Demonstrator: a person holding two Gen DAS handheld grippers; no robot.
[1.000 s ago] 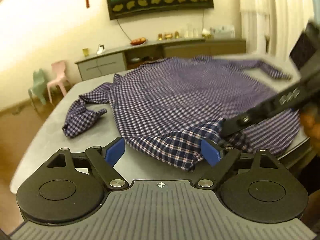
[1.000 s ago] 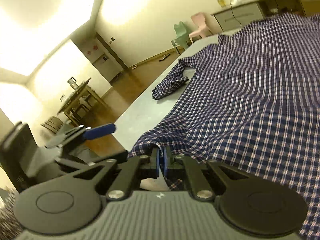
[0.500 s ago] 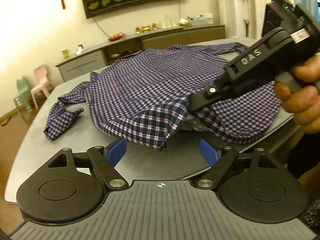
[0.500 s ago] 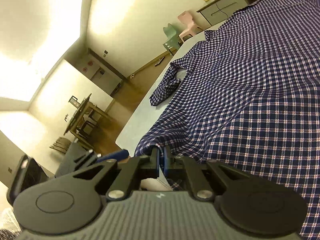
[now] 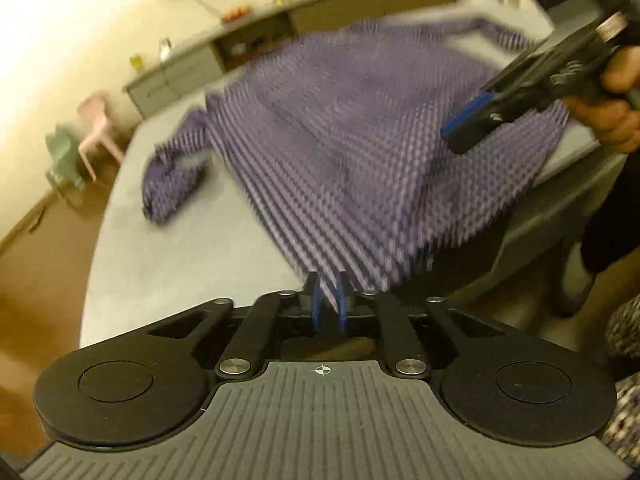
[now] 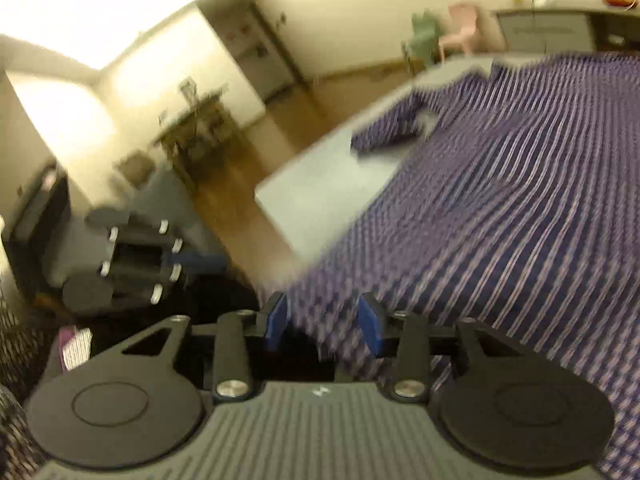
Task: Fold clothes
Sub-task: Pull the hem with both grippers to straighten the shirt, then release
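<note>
While both views are blurred by motion, the left gripper (image 5: 328, 304) is seen nearest in its own camera, its blue fingers (image 5: 316, 308) closing to a narrow gap with the near hem of the checked shirt (image 5: 360, 140) caught between them; the cloth is drawn up to a point at that spot. Whether the pads are pressed fully onto the fabric cannot be told through the blur, though the hem is plainly pinched there. In the right wrist view the right gripper (image 6: 324, 320) is shown with its fingers (image 6: 370, 322) opening, spread partway, and the shirt's edge (image 6: 500, 220) lies loosely between them without being pressed by either pad. Beyond the fingers, the shirt is spread over the grey desk (image 5: 168, 256), its body covering most of the surface and its near edge hanging over the front. A bunched sleeve (image 5: 172, 184) is seen lying on the desk to the left of the body. At the right of the left wrist view, the right gripper (image 5: 476, 124) is held by a hand (image 5: 616, 112) above the shirt's right side. Farther back, two small chairs (image 5: 84, 140) and a long sideboard (image 5: 248, 52) are set against the wall.
</note>
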